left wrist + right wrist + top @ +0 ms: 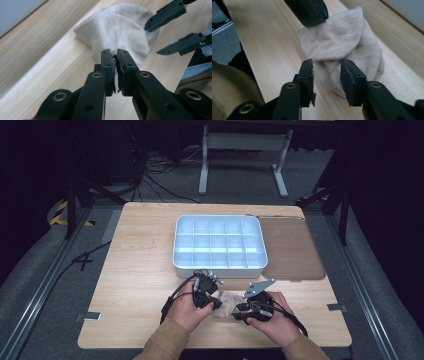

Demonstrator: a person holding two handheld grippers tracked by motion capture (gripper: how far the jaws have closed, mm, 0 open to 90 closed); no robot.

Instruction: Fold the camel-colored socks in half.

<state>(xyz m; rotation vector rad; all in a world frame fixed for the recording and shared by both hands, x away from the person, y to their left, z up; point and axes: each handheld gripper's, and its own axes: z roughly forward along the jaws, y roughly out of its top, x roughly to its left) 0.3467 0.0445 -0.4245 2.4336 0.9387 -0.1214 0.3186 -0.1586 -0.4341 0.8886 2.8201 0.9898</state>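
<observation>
Sleeves: tan sleeves (162, 345) came in from the bottom edge of the high view, one on each forearm.
Left hand (186, 310): it gripped the left hand-held gripper (216, 304) at the near middle of the tabletop (135, 270), pointing right toward the cloth.
Left hand-held gripper state: in the left gripper view the left hand-held gripper (114, 54) had its jaws drawn almost together, with a thin slit between the pads; the tips sat at the near edge of the cloth (120, 30), and whether fabric was pinched there could not be told.
Cloth: a small beige cloth (227, 302) lay bunched on the tabletop between the two tools, just in front of the tray.
Right hand-held gripper (239, 312): held by the right hand (272, 317), it pointed left at the cloth, a grey plate on its top.
Right hand-held gripper state: in the right gripper view the right hand-held gripper (326, 65) had its jaws apart, a fold of the cloth (344, 42) lying between them.
Tray: a white tray (219, 266) with many small compartments stood beyond the hands, mid-tabletop.
Mat: a brown mat (292, 250) lay just right of the tray.
</observation>
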